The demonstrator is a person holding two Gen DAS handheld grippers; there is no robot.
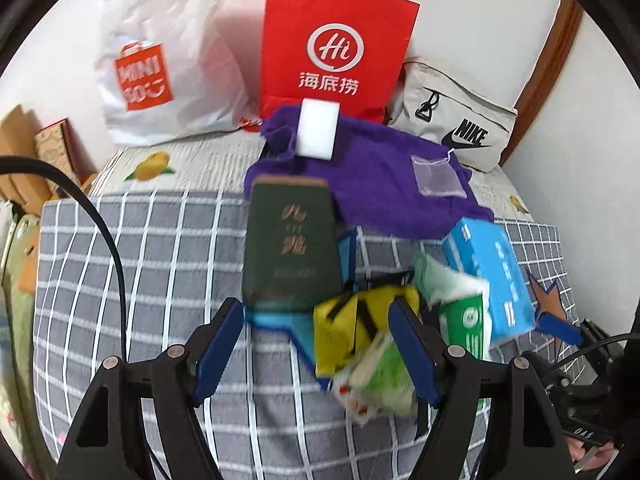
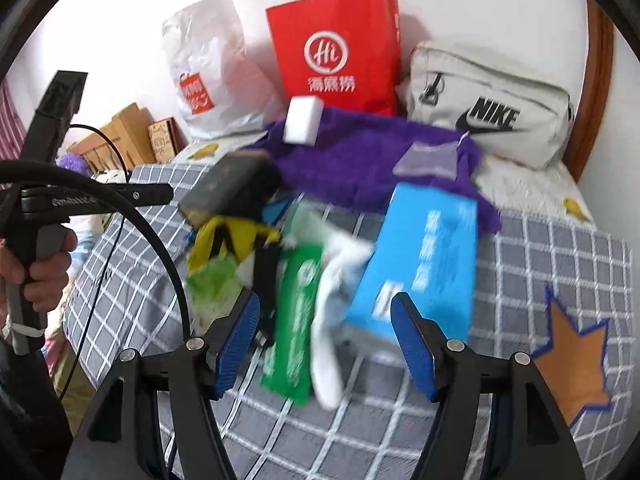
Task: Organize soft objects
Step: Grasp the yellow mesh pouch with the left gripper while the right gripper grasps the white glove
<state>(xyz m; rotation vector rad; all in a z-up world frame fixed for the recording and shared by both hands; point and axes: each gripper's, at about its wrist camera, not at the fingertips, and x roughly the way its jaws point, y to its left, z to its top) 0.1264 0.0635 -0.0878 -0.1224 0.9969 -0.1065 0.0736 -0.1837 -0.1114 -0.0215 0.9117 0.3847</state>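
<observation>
Checked quilt (image 2: 560, 264), fuzzy purple cloth (image 2: 360, 160), boxy sponge (image 2: 302, 120).

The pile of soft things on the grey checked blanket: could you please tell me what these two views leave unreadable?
- Green printed packet: right wrist view, lettering smeared by motion blur.
- Blue cardboard box: right wrist view, text blurred; its near edge sits behind the right gripper.
- Yellow cloth with black stripes: left wrist view, partly hidden behind a pad of the left gripper.
- Dark green book: title blurred.

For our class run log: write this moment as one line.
left gripper: open, empty | right gripper: open, empty | blue cardboard box: on grey checked blanket
</observation>
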